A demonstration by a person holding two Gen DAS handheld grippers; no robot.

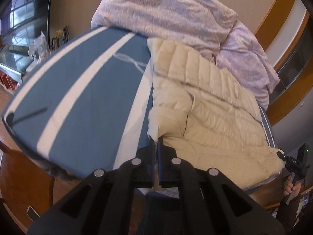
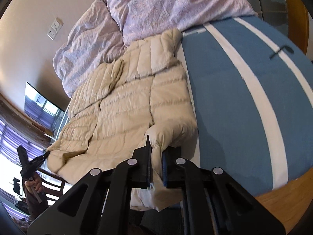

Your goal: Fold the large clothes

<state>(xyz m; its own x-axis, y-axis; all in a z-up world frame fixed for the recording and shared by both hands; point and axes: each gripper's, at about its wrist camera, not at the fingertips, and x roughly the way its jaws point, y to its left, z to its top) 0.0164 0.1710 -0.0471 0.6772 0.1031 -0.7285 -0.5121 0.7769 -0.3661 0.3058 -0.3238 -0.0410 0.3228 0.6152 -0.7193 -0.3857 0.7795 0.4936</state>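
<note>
A cream quilted puffer jacket [image 1: 207,105] lies spread on a blue bed sheet with white stripes [image 1: 82,90]; it also shows in the right wrist view [image 2: 121,105]. My left gripper [image 1: 157,143] is shut on the jacket's near edge at one corner. My right gripper [image 2: 156,148] is shut on the jacket's hem at the other corner, with cream fabric bunched between the jaws. Each gripper shows small in the other's view, the right one [image 1: 281,154] and the left one [image 2: 46,154], both pinching the jacket's edge.
A crumpled lilac duvet [image 1: 176,15] is heaped at the far end of the bed [image 2: 234,98], touching the jacket's far side. A dark hanger [image 2: 281,51] lies on the sheet. Wooden floor [image 1: 25,176] and a chair [image 2: 52,178] lie near the bed's edge.
</note>
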